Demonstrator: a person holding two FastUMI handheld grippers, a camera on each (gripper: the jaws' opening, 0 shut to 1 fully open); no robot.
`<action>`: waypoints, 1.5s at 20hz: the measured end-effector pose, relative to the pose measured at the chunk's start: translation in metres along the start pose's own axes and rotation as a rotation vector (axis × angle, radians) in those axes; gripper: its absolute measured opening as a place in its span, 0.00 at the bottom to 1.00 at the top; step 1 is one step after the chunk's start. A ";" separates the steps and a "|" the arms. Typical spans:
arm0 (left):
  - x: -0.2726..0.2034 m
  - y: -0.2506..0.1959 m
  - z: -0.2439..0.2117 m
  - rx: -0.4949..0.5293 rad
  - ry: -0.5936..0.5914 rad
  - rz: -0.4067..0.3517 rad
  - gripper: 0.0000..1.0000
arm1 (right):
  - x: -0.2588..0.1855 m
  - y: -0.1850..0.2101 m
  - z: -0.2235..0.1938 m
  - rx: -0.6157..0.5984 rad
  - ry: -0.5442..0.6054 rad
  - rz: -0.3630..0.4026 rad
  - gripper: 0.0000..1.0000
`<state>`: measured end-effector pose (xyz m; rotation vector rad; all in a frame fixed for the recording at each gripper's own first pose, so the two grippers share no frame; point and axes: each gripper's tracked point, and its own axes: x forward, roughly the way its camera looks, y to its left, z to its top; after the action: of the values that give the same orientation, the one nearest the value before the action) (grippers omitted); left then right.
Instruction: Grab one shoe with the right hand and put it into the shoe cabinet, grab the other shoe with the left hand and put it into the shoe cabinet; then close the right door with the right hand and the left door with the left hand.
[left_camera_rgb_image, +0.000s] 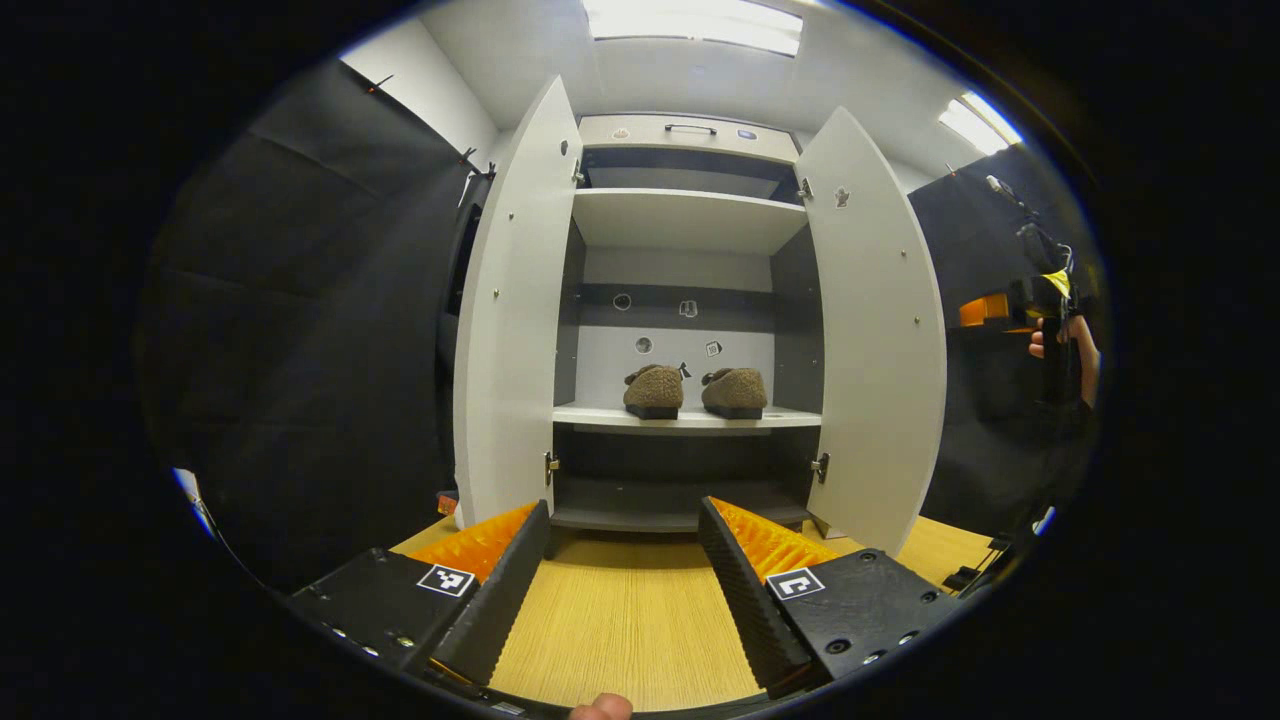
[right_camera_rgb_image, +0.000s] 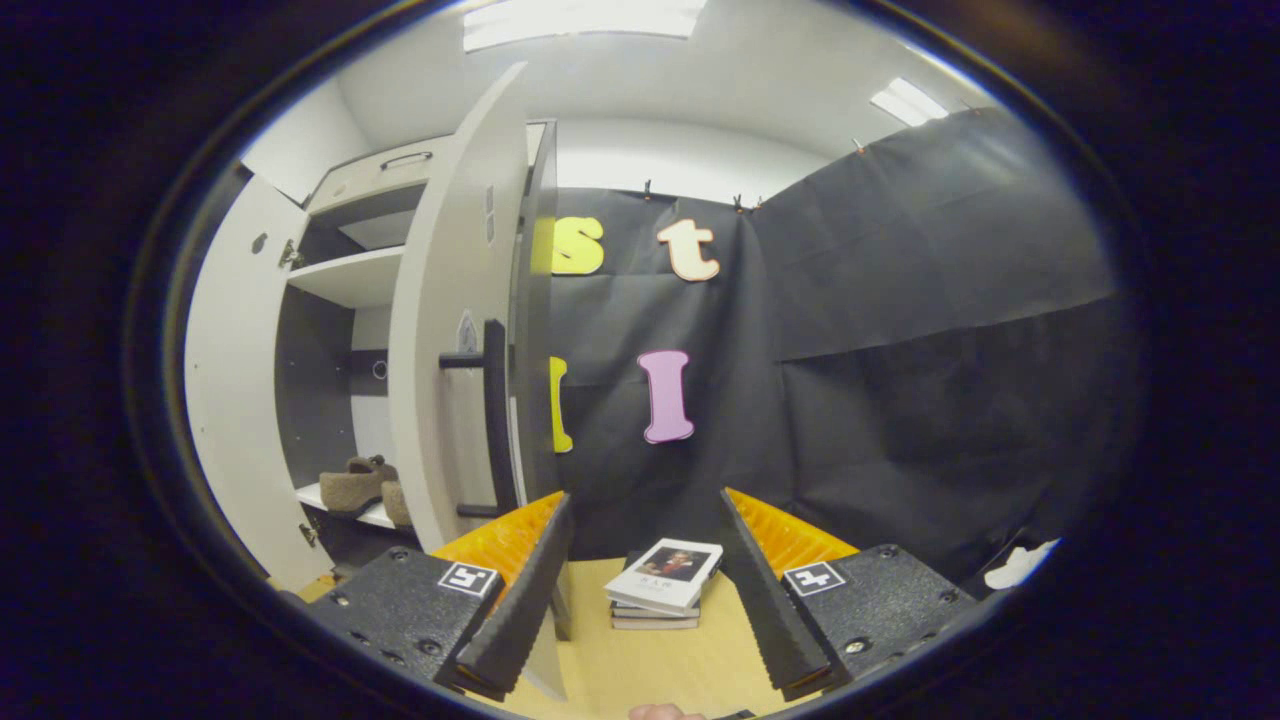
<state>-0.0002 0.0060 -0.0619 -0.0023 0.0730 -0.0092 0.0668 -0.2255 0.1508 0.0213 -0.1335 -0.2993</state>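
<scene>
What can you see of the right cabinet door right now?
The right door is a plain white panel, swung wide open on two metal hinges along its inner edge. A dark vertical bar handle sits on its outer face, seen in the right gripper view. Nothing touches it; the right gripper is close beside the handle, jaws open and empty.

- I see bright ceiling panels (left_camera_rgb_image: 692, 22) blowing out overhead.
- The cabinet's lower shelf (left_camera_rgb_image: 660, 500) sits shadowed.
- Fisheye bends the edges; focus stays sharp.
</scene>
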 end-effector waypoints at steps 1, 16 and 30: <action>0.000 -0.002 -0.001 0.000 0.003 -0.003 0.90 | 0.010 0.001 0.006 -0.011 -0.008 0.007 0.89; 0.007 -0.008 -0.004 -0.028 0.021 -0.005 0.90 | 0.017 0.076 0.020 0.039 -0.020 0.193 0.85; 0.003 0.036 -0.003 -0.013 0.027 0.087 0.90 | 0.046 0.218 0.008 0.017 -0.012 0.394 0.87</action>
<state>0.0032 0.0424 -0.0656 -0.0120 0.0997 0.0779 0.1735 -0.0307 0.1734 0.0101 -0.1495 0.0947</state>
